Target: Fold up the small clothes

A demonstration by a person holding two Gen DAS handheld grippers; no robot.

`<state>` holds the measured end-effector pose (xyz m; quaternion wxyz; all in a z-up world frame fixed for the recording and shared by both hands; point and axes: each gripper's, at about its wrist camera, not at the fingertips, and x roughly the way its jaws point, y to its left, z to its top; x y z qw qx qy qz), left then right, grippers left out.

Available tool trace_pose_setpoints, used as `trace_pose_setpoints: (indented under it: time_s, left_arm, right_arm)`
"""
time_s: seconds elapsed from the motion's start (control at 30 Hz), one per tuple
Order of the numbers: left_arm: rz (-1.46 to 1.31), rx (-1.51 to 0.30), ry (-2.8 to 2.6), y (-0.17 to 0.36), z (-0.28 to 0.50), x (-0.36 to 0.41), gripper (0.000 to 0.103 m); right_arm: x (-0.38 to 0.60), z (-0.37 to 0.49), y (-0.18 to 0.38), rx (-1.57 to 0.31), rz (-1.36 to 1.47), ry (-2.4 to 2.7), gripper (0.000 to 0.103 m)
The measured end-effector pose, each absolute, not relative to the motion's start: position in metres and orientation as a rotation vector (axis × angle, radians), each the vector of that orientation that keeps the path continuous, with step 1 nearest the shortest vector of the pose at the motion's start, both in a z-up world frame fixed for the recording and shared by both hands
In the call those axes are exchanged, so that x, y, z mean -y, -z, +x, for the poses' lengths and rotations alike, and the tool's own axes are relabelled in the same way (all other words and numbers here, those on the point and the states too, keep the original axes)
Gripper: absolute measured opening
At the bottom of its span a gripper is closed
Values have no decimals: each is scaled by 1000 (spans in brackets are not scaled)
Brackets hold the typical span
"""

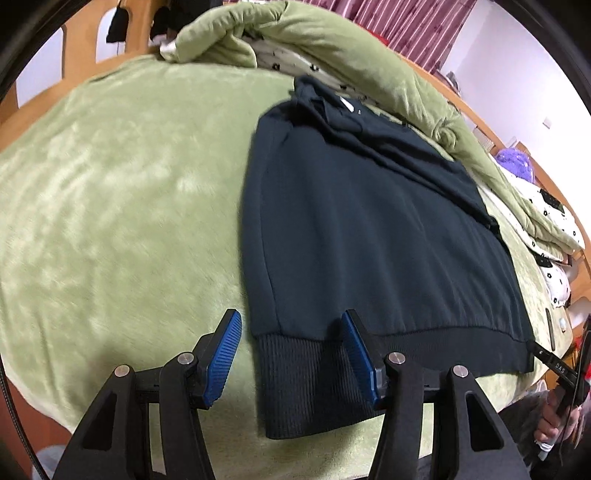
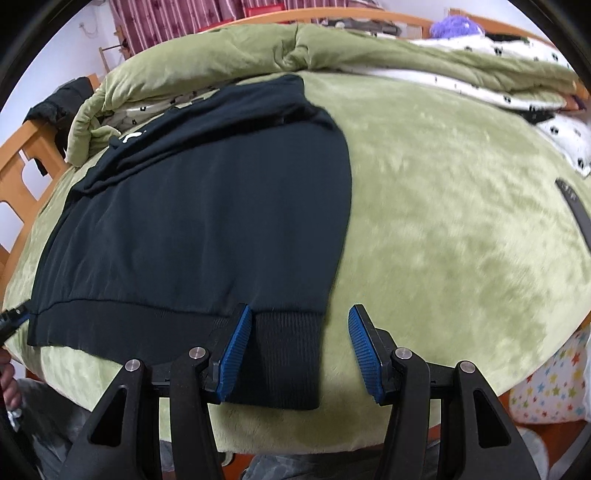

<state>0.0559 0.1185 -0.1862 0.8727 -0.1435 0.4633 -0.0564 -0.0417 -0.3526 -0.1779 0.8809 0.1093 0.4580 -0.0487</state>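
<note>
- The dark sweatshirt [image 1: 369, 236] lies flat on the green plush bed cover [image 1: 110, 203], sleeves folded in along its sides, ribbed hem toward the near edge of the bed.
- Its left ribbed cuff [image 1: 306, 384] hangs past the hem, over the bed's near edge; the right ribbed cuff [image 2: 288, 362] does the same on the other side.
- Left tongs [image 1: 291, 354] are spread wide, with the left cuff sitting between the blue pads [image 1: 221, 358] (whether they touch the cloth, I cannot tell).
- Right tongs [image 2: 301, 349] are spread wide too; the inner pad sits at the right cuff's edge, the outer pad stands over bare cover beside the sweatshirt.
- Beyond the sweatshirt's collar end, a rolled green quilt [image 2: 221, 62] with a white dotted lining is bunched up.
- Farther from the sweatshirt, a wooden bed frame [image 2: 26, 162] borders the bed, with striped curtains [image 2: 177, 22] behind the quilt.
</note>
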Motion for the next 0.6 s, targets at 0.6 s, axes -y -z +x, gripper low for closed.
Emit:
trace_pose_setpoints:
  time_s: [0.6]
  left_arm:
    - [-334, -960, 174, 193, 68, -109, 52]
  right_arm:
    - [354, -31, 196, -957, 322, 48, 49]
